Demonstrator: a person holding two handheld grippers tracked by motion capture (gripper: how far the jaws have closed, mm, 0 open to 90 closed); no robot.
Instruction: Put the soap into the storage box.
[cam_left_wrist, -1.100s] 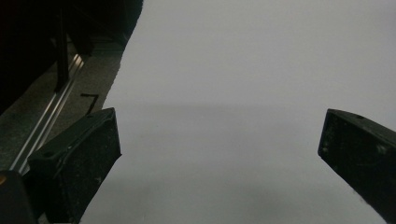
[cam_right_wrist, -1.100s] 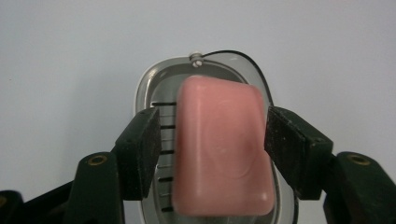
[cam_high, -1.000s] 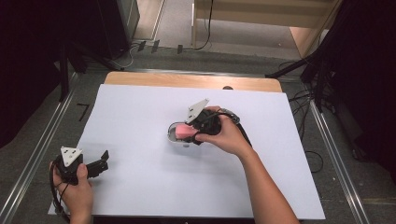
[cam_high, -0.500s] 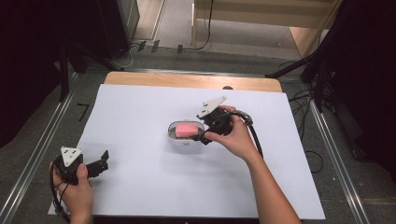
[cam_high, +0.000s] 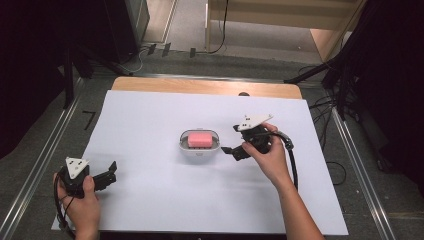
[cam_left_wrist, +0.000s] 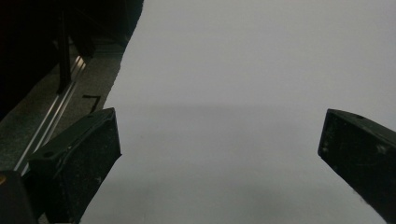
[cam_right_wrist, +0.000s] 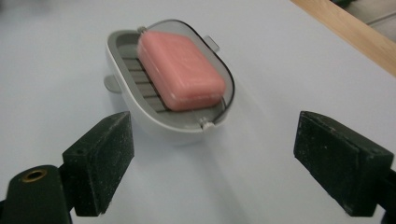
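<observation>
Both grippers gape empty: our right gripper (cam_high: 231, 149) has just released the soap (cam_high: 201, 139) in its dish (cam_high: 199, 150); left gripper (cam_high: 111, 171) idles.

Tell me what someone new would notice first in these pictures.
The pink soap bar stands out, lying in a pale oval soap dish at the middle of the white table. The right tongs sit open just beside the dish, while the left tongs rest open near the table's near-left corner.

The right gripper (cam_high: 234, 145), jaws now spread apart, is withdrawing toward the table's right edge from the white oval soap dish (cam_high: 200, 148) holding a pink soap bar (cam_high: 200, 139), no longer gripped.
</observation>
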